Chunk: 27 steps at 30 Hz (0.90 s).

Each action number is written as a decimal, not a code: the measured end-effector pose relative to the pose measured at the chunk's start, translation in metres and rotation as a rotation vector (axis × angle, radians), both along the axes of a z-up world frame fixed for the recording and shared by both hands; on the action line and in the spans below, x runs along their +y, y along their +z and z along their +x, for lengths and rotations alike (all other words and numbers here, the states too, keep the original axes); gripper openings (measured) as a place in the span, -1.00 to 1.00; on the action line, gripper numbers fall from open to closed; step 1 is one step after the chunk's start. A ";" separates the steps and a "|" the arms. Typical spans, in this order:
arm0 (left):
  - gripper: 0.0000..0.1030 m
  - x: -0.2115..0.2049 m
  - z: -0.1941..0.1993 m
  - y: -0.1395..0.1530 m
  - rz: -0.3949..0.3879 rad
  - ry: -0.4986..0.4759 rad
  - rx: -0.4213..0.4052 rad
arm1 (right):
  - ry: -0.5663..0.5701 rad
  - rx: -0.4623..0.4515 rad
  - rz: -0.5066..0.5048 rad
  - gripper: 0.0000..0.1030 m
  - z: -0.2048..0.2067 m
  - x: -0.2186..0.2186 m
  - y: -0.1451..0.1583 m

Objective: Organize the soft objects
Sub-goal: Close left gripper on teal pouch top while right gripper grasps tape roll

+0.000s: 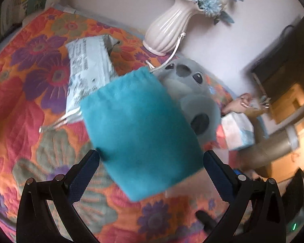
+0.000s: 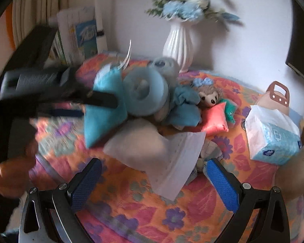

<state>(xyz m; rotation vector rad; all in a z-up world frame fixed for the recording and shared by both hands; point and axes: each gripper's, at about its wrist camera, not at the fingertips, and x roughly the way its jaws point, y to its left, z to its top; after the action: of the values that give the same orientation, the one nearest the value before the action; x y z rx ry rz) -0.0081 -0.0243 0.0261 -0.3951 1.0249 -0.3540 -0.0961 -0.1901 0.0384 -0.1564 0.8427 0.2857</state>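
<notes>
Left wrist view showed the left gripper (image 1: pixel 151 163) spread wide around a teal pouch (image 1: pixel 139 133), which sat between the fingers without being pinched, as far as I could tell. Just behind it leaned a grey koala toy (image 1: pixel 189 93), and a printed packet (image 1: pixel 89 68) lay at the far left. The right gripper (image 2: pixel 154 174) was also wide open and held nothing, near a white bag (image 2: pixel 150 147). The pouch rested against a pile of soft things in the middle of the flowered cloth (image 2: pixel 192 212). If the pouch slips, it may push the pile toward the white vase (image 2: pixel 178 44) at the far edge. Free room was at the near side and the left.
</notes>
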 end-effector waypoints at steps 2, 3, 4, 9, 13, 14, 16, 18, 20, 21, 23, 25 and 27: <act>0.97 -0.008 0.009 0.000 0.028 0.023 0.021 | 0.020 0.012 -0.022 1.00 0.007 0.003 -0.002; 0.97 -0.009 0.012 0.000 0.040 0.036 0.028 | 0.034 0.017 -0.015 1.00 0.009 0.002 -0.002; 0.98 -0.012 0.014 -0.002 0.061 0.051 0.028 | 0.046 0.022 -0.017 1.00 0.012 0.003 -0.002; 1.00 -0.010 0.008 -0.010 0.122 0.077 0.033 | 0.095 0.023 -0.090 1.00 0.029 0.014 -0.007; 0.93 0.006 0.000 -0.011 0.126 0.086 0.030 | 0.122 0.025 -0.106 1.00 0.035 0.019 -0.013; 0.90 0.009 -0.003 -0.011 0.138 0.085 0.022 | 0.123 0.023 -0.105 1.00 0.036 0.019 -0.014; 0.90 0.012 -0.005 -0.010 0.151 0.077 0.011 | 0.125 0.025 -0.088 1.00 0.038 0.017 -0.015; 0.90 0.017 -0.003 -0.011 0.153 0.066 0.004 | 0.126 0.033 -0.075 1.00 0.039 0.016 -0.014; 0.89 0.023 -0.003 -0.014 0.149 0.074 0.000 | 0.125 0.039 -0.056 1.00 0.038 0.015 -0.013; 0.79 0.027 -0.003 -0.015 0.144 0.076 -0.001 | 0.118 0.039 -0.034 0.99 0.038 0.012 -0.011; 0.58 0.031 -0.004 -0.014 0.144 0.084 -0.010 | 0.106 0.030 0.019 0.94 0.038 0.007 0.000; 0.41 0.033 -0.003 -0.013 0.139 0.083 -0.011 | 0.094 0.005 0.065 0.93 0.039 0.003 0.013; -0.02 0.034 -0.002 -0.013 0.151 0.083 -0.021 | 0.074 -0.003 0.121 0.80 0.046 -0.001 0.025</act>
<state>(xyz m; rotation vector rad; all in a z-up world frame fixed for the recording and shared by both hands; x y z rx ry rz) -0.0102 0.0097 0.0136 -0.2965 1.0049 -0.2046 -0.0499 -0.1909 0.0630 -0.0745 0.8156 0.4048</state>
